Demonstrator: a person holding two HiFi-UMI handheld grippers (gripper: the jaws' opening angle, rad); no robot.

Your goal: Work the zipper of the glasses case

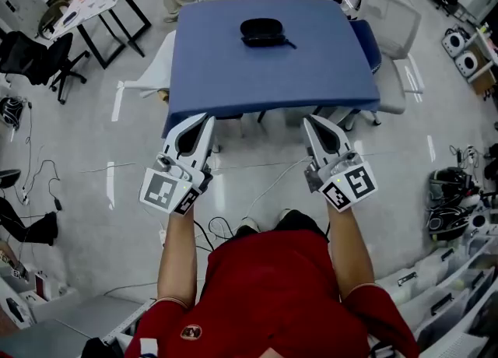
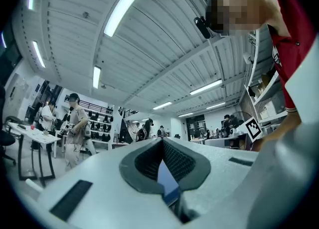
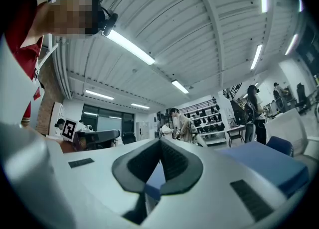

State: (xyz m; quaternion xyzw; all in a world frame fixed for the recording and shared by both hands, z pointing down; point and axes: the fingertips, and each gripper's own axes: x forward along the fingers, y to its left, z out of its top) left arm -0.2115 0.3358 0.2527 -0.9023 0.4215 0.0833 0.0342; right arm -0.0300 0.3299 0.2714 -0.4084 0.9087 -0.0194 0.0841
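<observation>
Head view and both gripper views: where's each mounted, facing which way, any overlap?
Head view: on the person's head, down at blue table with glasses case; forearms, red shirt, shut left claw and right claw.
Left gripper view: on left claw, slightly upward, room and ceiling; red sleeve shows.
Right gripper view: on right claw, likewise; blue table at right.
Shared: each gripper view catches the other claw's marker cube.

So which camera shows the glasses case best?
The head view: the case lies whole on the far part of the blue table. Both gripper views show only the room, the ceiling and a bit of table; neither shows the case.
</observation>
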